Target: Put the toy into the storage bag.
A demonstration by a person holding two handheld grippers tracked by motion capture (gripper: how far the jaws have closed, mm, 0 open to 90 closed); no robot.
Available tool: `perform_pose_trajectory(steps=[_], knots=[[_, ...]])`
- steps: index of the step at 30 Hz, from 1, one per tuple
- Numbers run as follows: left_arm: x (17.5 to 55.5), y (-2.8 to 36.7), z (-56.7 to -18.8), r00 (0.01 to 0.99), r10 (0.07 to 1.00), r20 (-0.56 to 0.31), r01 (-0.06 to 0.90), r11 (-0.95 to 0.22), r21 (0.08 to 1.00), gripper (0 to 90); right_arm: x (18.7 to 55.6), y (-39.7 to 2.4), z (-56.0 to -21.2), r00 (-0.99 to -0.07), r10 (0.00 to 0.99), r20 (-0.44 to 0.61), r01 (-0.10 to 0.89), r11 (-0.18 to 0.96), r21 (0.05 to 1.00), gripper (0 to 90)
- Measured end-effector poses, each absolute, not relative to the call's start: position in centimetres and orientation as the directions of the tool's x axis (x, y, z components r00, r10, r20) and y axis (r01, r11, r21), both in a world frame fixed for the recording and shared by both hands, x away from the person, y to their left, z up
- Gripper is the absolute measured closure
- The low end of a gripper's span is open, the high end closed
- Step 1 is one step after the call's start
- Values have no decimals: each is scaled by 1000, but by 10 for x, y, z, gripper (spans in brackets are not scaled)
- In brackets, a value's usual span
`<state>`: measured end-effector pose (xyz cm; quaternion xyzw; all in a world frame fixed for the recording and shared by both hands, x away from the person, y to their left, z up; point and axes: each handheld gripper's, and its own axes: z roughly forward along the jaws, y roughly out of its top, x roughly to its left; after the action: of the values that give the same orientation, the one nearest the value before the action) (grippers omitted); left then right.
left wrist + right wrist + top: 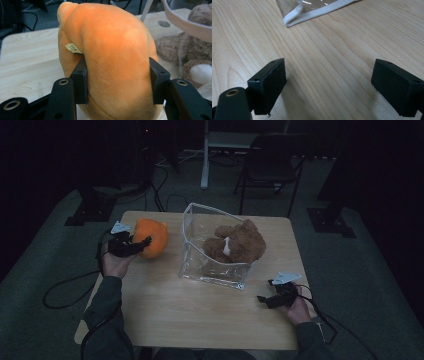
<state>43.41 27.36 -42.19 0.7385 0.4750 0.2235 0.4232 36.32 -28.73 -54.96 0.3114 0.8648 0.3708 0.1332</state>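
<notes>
Orange plush toy [151, 237]: soft, rounded, with a small paper tag on its side; it sits to the left of the clear bin, near the worktop's far left corner.
Left tool [134, 243]: its two black jaws press into the toy's flanks, about half closed, and the plush bulges between them. The grip sits low on the body.
Left hand [116, 261]: below the tool, wrist coming in from the near edge of the worktop.
Clear bin [192, 247]: a see-through soft-walled container with a pale rim, at the middle of the worktop, open on top.
Brown teddy bear [240, 242]: already inside the bin, filling its right half.
Right tool [266, 299]: resting on the worktop just right of the bin's near corner, jaws spread wide with nothing between them.
Worktop [200, 315]: pale wood.
Step in hand, as judged: carrying the orange toy to the bin.
Doing it well: keep the squeeze steady, since the plush can slip; lift above the bin's rim before crossing; aim for the free left half, beside the bear; let go only once the toy is well inside.
</notes>
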Motion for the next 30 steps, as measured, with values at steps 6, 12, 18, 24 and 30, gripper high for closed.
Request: perform_pose_trajectory(steps=[6,12,18,24,30], knots=[[428,270,-408,463,885,-55,477,-196,857,473,363,-287,-550,-771,637,0,440,531,724,121],[422,263,-393,479,878,-19,434,-218,874,473,363,-287,-550,-771,637,1,440,531,724,120],[415,258,-379,486,874,15,395,-234,888,472,363,-287,-550,-771,637,0,440,532,724,120],[408,256,-367,491,871,35,360,-239,902,472,363,-287,-550,-771,637,0,440,532,724,120],[403,253,-358,496,867,54,328,-244,913,472,363,-287,-550,-771,637,0,439,532,724,120]])
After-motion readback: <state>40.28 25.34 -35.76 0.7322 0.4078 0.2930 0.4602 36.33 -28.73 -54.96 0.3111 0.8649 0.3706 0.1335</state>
